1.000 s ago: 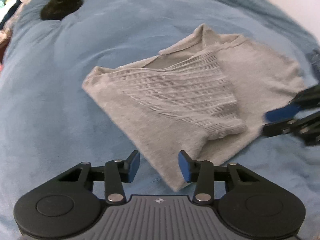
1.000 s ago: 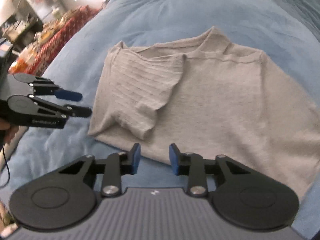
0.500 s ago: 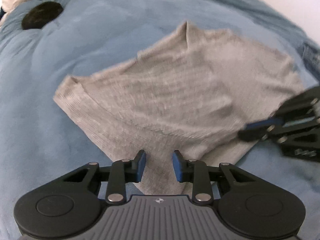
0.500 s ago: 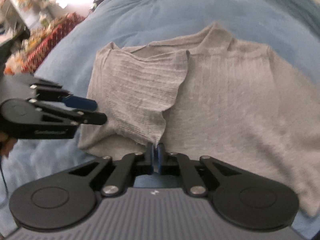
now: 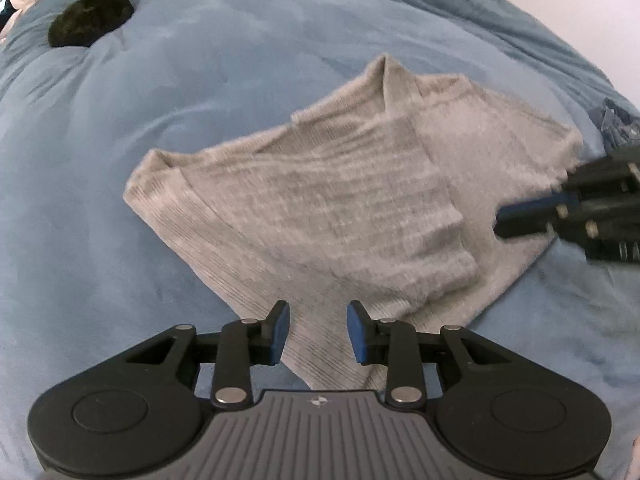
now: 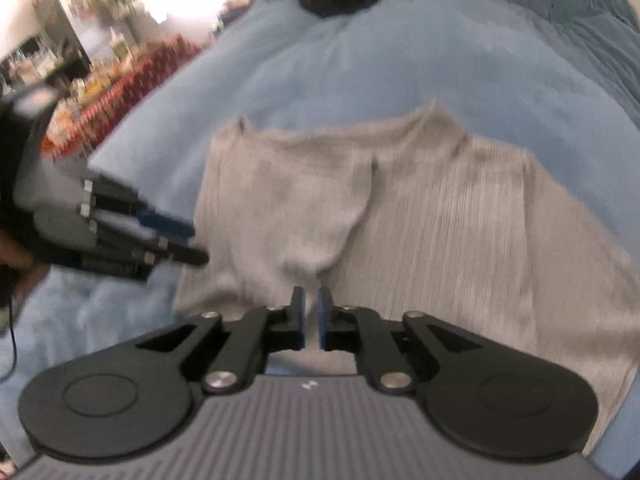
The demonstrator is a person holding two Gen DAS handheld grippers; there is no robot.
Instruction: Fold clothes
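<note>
Left claw (image 5: pixel 319 328): jaws apart, astride the grey top's near corner; whether the pads press it I cannot tell.
Right claw (image 6: pixel 311 312): jaws nearly together and opening, cloth just beyond the tips; whether cloth lies between them I cannot tell.
Grey top (image 5: pixel 360 208): spread on the blue bed (image 5: pixel 120 200) ahead of both claws, sleeve folded inward.
Handling: likely light, limp, ribbed knit; pinch hem corners or the sleeve edge.
Views: right view alone shows the cluttered red-covered stand (image 6: pixel 120 80) far to the left; both show the dark object (image 5: pixel 90 19) farthest off.

sweater (image 5: pixel 340 208): grey ribbed knit, matt | blanket (image 5: pixel 200 80): blue plush cloth
</note>
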